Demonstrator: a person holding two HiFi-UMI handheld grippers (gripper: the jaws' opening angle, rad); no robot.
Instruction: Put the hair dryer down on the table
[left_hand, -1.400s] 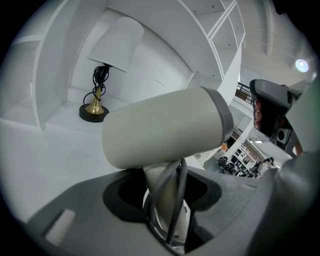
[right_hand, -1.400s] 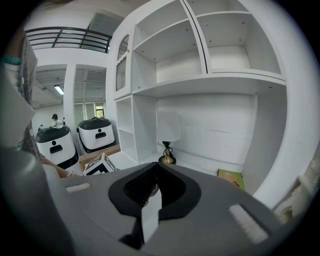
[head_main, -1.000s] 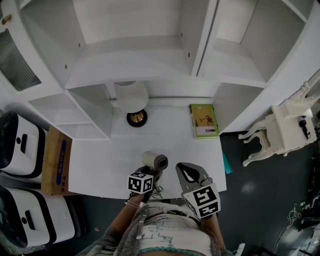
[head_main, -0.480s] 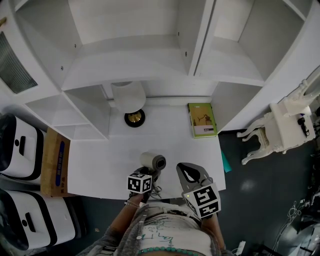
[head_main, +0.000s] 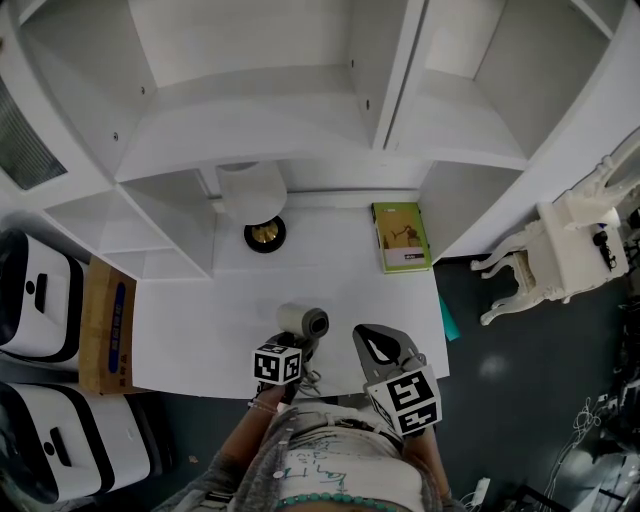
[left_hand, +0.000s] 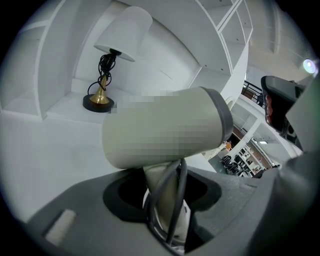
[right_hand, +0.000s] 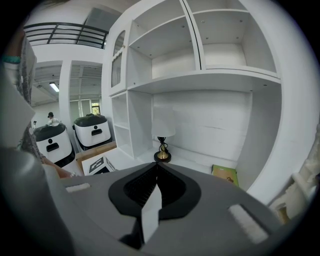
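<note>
Left gripper (head_main: 300, 347): dark grey moulded shell; left marker cube (head_main: 279, 364) on top, black-and-white square patterns on white faces. Right gripper (head_main: 379, 348): same grey shell, rounded nose, black inset; right marker cube (head_main: 404, 400) same pattern style. Right gripper view: ribbed black pads (right_hand: 141, 187), pale strip (right_hand: 151, 210) down centre, light rectangular patches on shell either side. Person: light grey top (head_main: 330, 455), faint teal print; thin bracelet (head_main: 262, 408) at left wrist.

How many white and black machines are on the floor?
2, both left of the table: far machine beside the cardboard box, near machine closer to the person. Others may be unseen.
</note>
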